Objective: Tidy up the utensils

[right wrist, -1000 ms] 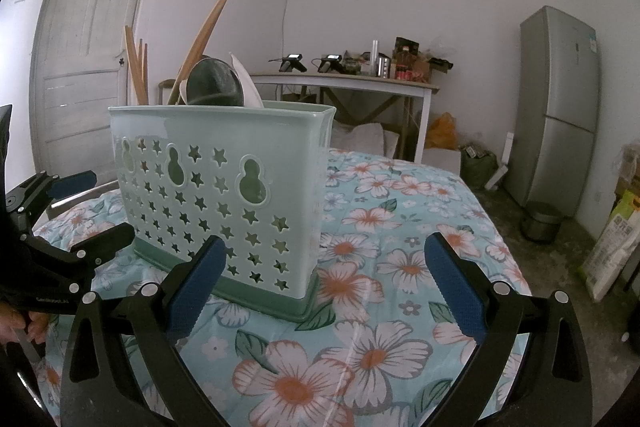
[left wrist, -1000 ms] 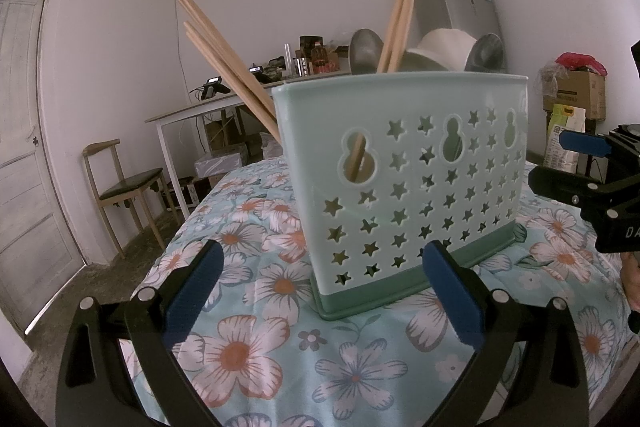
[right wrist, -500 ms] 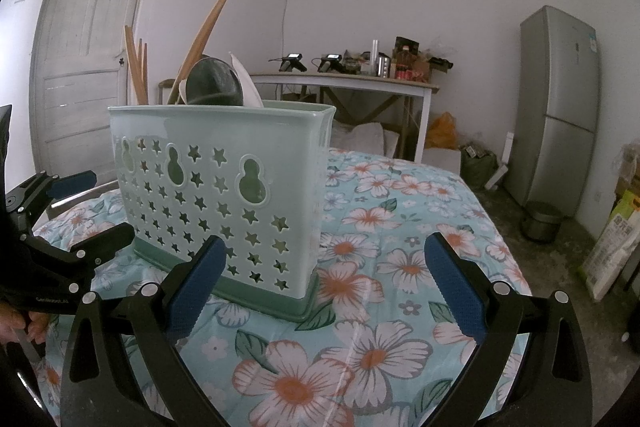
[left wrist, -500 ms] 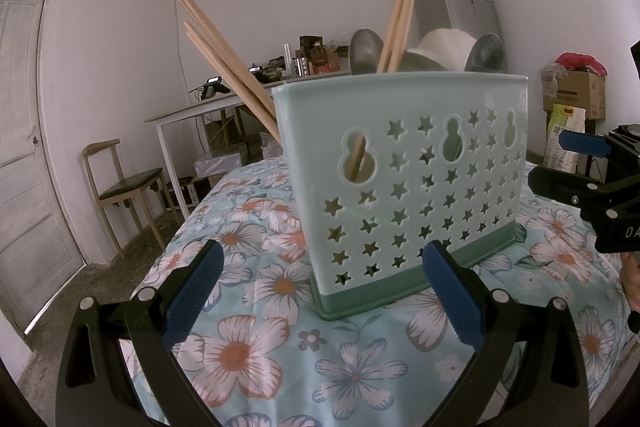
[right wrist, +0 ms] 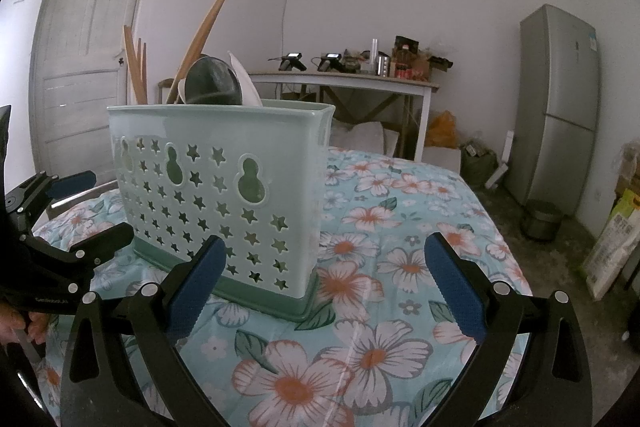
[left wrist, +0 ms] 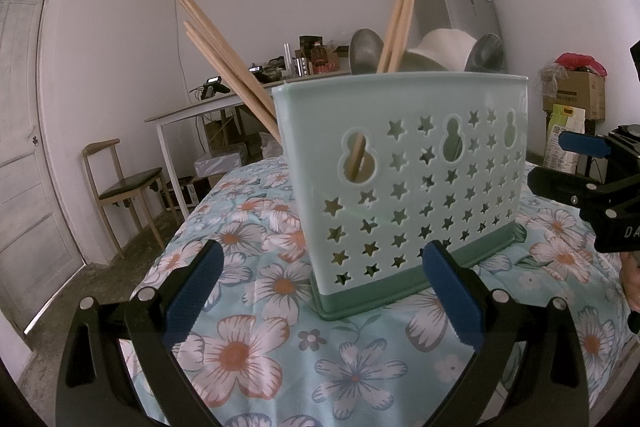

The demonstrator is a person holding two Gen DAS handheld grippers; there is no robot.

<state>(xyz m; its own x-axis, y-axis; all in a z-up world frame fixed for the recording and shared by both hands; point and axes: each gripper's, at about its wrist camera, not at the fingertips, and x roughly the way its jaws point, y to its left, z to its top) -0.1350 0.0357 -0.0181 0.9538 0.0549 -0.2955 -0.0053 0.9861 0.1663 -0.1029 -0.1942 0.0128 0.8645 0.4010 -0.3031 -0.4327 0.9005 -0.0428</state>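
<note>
A pale green utensil holder [left wrist: 404, 163] with star-shaped holes stands upright on the floral cloth [left wrist: 256, 343]; it also shows in the right wrist view [right wrist: 224, 195]. Wooden chopsticks [left wrist: 224, 47] lean out of its left end, another pair [left wrist: 400, 15] stands further right. Metal spoons [left wrist: 366, 51] and a white ladle [left wrist: 444, 47] stick up inside. My left gripper [left wrist: 320, 295] is open and empty, just in front of the holder. My right gripper [right wrist: 322, 287] is open and empty, by the holder's other end.
The cloth-covered surface drops off at its left edge [left wrist: 168, 251]. A wooden chair [left wrist: 120, 187] and a cluttered white table [left wrist: 208, 107] stand beyond. A grey fridge [right wrist: 560, 123], a small bin [right wrist: 542, 223] and a sack [right wrist: 616, 239] are on the right side.
</note>
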